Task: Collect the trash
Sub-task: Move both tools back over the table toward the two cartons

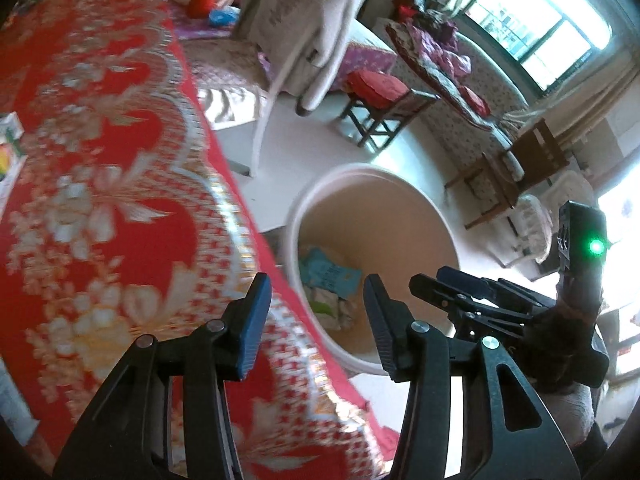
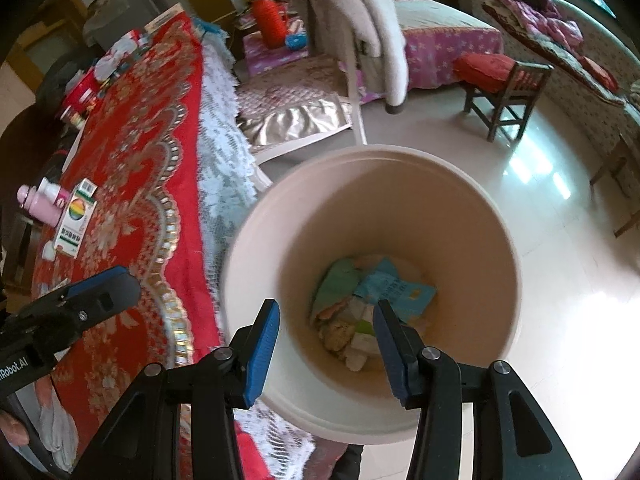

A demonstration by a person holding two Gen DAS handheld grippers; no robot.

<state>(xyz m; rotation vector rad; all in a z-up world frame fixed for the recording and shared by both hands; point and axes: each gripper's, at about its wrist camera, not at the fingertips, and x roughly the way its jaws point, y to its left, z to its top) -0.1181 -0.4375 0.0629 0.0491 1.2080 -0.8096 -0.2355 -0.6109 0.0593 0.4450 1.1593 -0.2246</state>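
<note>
A cream round bin (image 2: 460,208) stands on the floor beside the table; it also shows in the left wrist view (image 1: 400,216). Blue and green wrappers and crumpled paper (image 2: 384,292) lie at its bottom, also seen in the left wrist view (image 1: 328,276). My right gripper (image 2: 326,320) is open and empty, right above the bin's mouth. My left gripper (image 1: 316,292) is open and empty over the table edge next to the bin. The right gripper (image 1: 452,284) shows in the left wrist view, the left gripper (image 2: 100,284) in the right wrist view.
The table carries a red patterned cloth (image 2: 132,128) with a white lace edge (image 2: 224,168). On it lie a rainbow-print box (image 2: 76,216), a pink bottle (image 2: 38,206) and several small items at the far end. A wooden stool (image 2: 504,80), a chair and beds stand beyond.
</note>
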